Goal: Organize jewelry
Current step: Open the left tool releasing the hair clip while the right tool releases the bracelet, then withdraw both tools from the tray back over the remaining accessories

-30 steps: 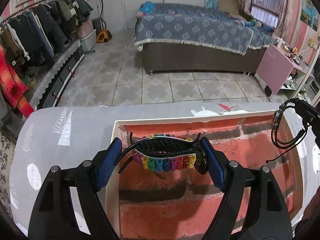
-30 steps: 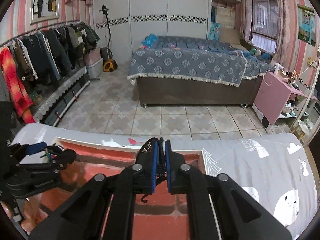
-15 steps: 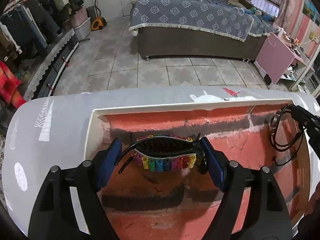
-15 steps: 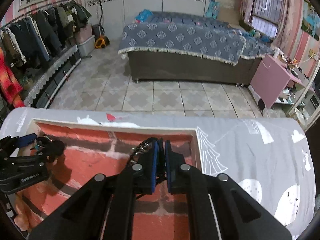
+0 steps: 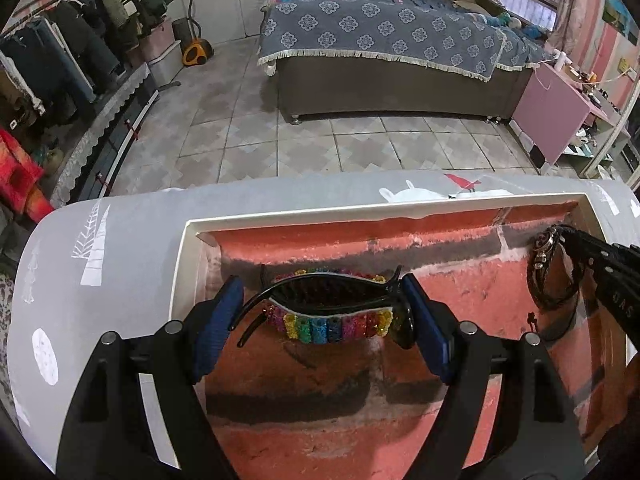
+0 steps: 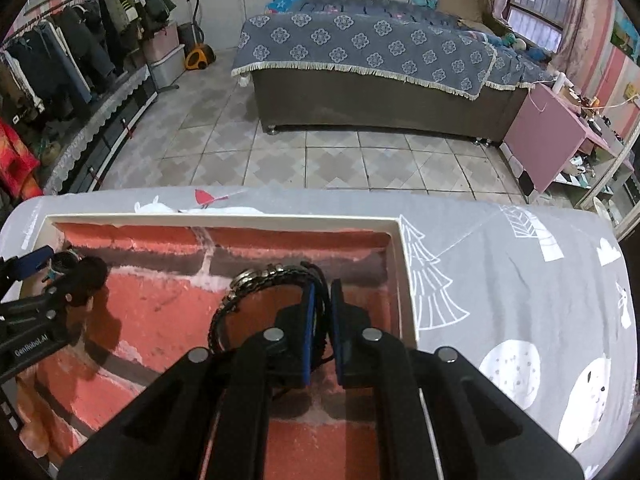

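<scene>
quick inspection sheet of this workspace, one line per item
surface: grey printed tablecloth under a shallow white-rimmed tray with a red brick-pattern lining
job's things: black hair clip with rainbow beads, held across the left side of the tray; dark braided bracelet with a metal charm, held over the right side
clutter: nothing seen on the cloth
grippers: left tongs clamp the hair clip by its ends; right tongs pinch the bracelet
cables: nothing seen on the table
surroundings: bed, clothes rack, pink cabinet, tiled floor
</scene>
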Demonstrator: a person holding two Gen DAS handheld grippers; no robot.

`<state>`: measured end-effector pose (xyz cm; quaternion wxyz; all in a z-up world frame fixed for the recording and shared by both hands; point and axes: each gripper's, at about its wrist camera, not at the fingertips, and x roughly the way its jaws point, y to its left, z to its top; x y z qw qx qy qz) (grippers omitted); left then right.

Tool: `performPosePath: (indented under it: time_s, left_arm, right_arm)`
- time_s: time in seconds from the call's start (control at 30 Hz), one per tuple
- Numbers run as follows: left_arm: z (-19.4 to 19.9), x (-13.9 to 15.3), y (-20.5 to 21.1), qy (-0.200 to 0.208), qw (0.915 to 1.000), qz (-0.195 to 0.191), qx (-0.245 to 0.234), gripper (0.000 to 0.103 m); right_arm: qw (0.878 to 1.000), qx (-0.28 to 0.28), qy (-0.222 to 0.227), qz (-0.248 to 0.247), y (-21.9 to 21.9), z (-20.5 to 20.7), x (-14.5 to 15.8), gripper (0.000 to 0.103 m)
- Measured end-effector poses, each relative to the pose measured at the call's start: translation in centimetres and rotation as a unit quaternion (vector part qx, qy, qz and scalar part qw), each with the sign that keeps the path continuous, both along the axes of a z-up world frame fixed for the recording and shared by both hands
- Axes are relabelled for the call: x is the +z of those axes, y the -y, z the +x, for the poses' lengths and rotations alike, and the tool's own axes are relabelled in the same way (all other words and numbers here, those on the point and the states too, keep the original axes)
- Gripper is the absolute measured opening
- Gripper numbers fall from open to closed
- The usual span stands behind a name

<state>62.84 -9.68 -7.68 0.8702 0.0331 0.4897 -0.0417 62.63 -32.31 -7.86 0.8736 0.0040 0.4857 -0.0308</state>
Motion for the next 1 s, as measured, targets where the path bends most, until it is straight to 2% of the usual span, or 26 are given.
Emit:
performPosePath:
  time_s: [0.07, 0.1, 0.13, 0.2, 0.37, 0.5, 0.67, 0.9, 1.0]
  left_arm:
    - [-0.3, 0.3, 0.2, 0.003, 1.0, 0.0, -0.004, 0.078]
    - [-0.5, 0.6, 0.2, 0.006, 1.0, 0.001, -0.007, 0.078]
    - [-0.9, 1.0, 0.2, 0.014, 0.9998, 0.003, -0.01, 0.078]
    - [-1.6, 1.9, 0.2, 0.025, 0.9996, 0.004, -0.014, 0.079]
    - [-4.1, 5.1, -0.3, 0.062, 0.9975, -0.031, -0.015, 0.079]
    - [-7.4, 7.8, -0.6, 0.105, 0.9936, -0.037, -0.019, 0.083]
    - [-11.9, 10.7, -0.9, 0.143, 0.9886, -0.039, -0.021, 0.084]
    - [-19.5, 13.8, -1.6, 0.194, 0.9799, -0.038, -0.028, 0.094]
    - [-22.2, 14.4, -2.0, 0.205, 0.9777, -0.034, -0.029, 0.098]
  right_arm:
    - [1.0, 0.001, -0.001, 0.0, 0.1, -0.3, 0.2, 0.009]
    - [1.0, 0.001, 0.002, 0.003, 0.2, -0.5, 0.5, 0.014]
    - [1.0, 0.002, 0.007, 0.006, 0.2, -0.9, 0.9, 0.029]
    - [1.0, 0.006, 0.025, 0.013, 0.3, -1.7, 2.1, 0.049]
    - [0.997, 0.005, 0.078, -0.006, 0.0, -4.3, 6.0, 0.05]
    - [0.991, 0.006, 0.13, -0.025, -0.4, -8.0, 9.7, 0.057]
    - [0.984, 0.001, 0.176, -0.004, 0.2, -13.1, 13.0, 0.057]
    - [0.975, -0.005, 0.221, 0.005, 0.8, -20.4, 15.0, 0.061]
    - [0.973, -0.012, 0.23, 0.006, 1.2, -23.3, 14.9, 0.07]
